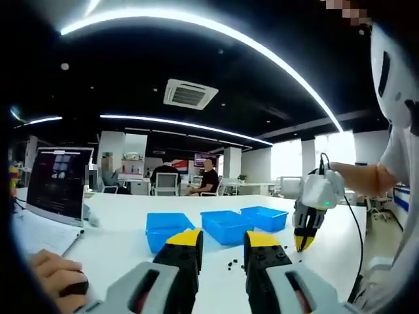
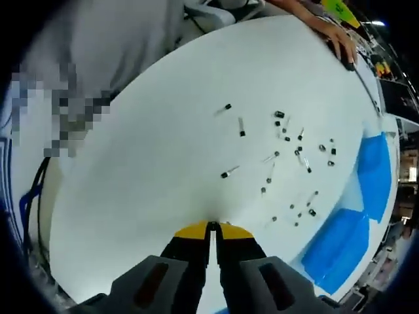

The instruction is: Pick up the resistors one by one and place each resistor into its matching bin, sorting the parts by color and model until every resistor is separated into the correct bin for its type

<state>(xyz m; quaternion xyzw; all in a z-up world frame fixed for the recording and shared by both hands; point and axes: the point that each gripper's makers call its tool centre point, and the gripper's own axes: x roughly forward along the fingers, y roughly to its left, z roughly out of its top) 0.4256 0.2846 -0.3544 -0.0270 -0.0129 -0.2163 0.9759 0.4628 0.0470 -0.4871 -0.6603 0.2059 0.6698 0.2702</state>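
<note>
Right gripper (image 2: 213, 227): we held it closed, empty, above the scattered resistors (image 2: 298, 154) to choose one.
Left gripper (image 1: 222, 243): we kept it open, empty, facing the blue bins (image 1: 226, 226).

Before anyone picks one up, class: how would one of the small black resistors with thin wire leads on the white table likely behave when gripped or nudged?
Each resistor looks tiny beside the right gripper, so probably very light and easily flicked away. Its hair-thin leads would likely bend under pressure. Lying flat on the smooth table, it may skid or roll when pushed.
</note>
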